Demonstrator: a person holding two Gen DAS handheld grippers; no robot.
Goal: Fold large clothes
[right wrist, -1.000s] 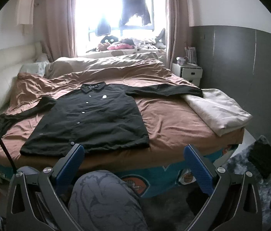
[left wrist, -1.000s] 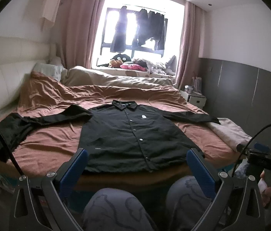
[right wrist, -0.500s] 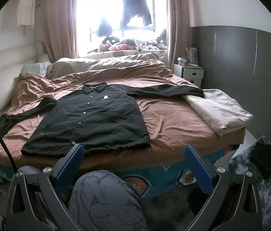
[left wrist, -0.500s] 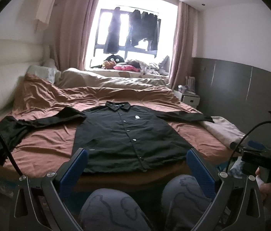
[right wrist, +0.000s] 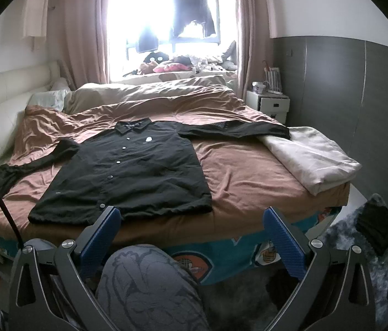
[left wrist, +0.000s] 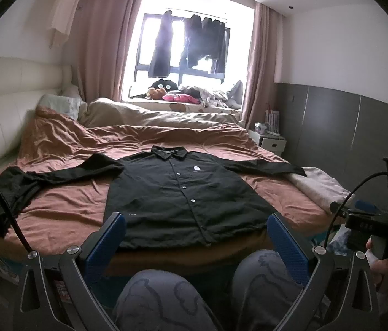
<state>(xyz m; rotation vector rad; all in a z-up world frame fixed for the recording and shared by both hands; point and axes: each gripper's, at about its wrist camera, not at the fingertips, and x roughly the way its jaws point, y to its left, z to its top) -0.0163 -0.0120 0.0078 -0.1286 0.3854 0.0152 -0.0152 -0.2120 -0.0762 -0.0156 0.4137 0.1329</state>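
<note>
Left wrist, black shirt flat on bed, white chest patch (writing unreadable)

Window backlight blows out w/ glare; room dim, fisheye edges warped & black-vignetted.

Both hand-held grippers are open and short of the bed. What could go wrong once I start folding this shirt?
The black shirt's left sleeve trails off the bed's edge, so it may drag or slip down. The right sleeve's cuff rests on the folded cream blanket and might snag it.
</note>
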